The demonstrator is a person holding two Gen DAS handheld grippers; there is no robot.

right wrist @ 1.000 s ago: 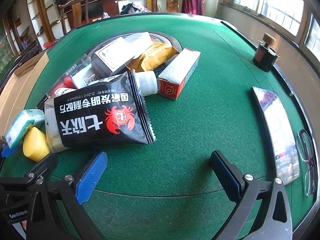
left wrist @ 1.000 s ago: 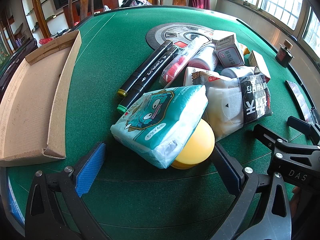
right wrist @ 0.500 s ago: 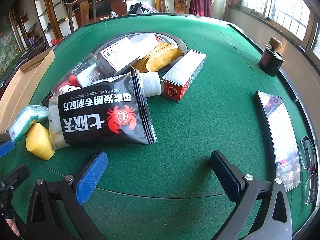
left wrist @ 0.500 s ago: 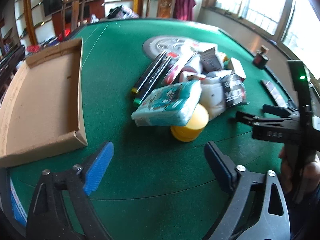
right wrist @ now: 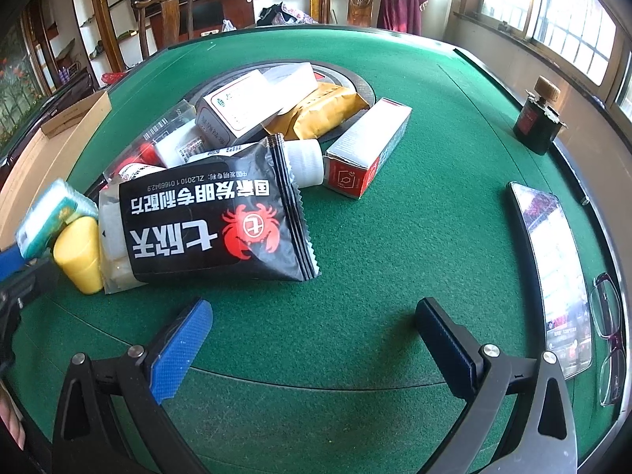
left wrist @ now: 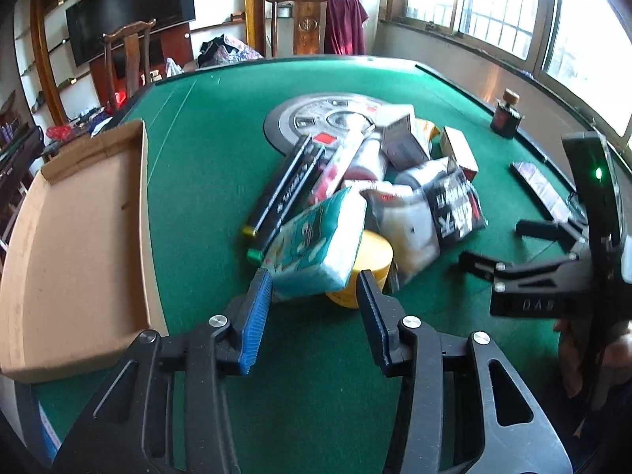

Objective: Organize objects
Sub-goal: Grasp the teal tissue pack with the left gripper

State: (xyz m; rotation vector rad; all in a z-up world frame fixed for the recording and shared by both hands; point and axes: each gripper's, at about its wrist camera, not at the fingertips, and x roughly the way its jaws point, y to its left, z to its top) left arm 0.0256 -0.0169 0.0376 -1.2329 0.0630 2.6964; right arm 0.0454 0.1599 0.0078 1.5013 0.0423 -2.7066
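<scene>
Green felt bench (left wrist: 205, 126), viewed from the near edge. Far left at about 9 o'clock there's one shallow cardboard tray (left wrist: 79, 221), its right wall running along a wide strip of bare felt between it and the pile.

The left claw (left wrist: 314, 296) is half spread, and its blue pad (left wrist: 256, 316) and dark pad sit either side of the near corner of the teal tissue pack (left wrist: 320, 249). Can't tell if they're actually touching it, it's blurry there. The pack is tilted, propped on one yellow tub (left wrist: 373, 272).

The pile sits mid-bench at 12 o'clock: two black markers (left wrist: 284, 193) side by side, one with a yellow cap and one with a green cap, pointing at the near left. To their right is one black crab-print snack bag (right wrist: 209, 229) lying over a white bottle (right wrist: 304, 162), then one tan pouch (right wrist: 320, 110), one white box (right wrist: 237, 108) and one red-and-white carton (right wrist: 367, 150) at the pile's right edge. They partly cover a round grey disc (left wrist: 316, 114).

Right of the carton is a big open stretch of felt out to 3 o'clock. The right claw (right wrist: 312, 331) is spread wide over bare felt, gripping nothing. Along the right rim: one dark bottle (right wrist: 537, 122) with a cork top, one phone (right wrist: 553, 272), and a pair of glasses (right wrist: 610, 339) right at the edge.
</scene>
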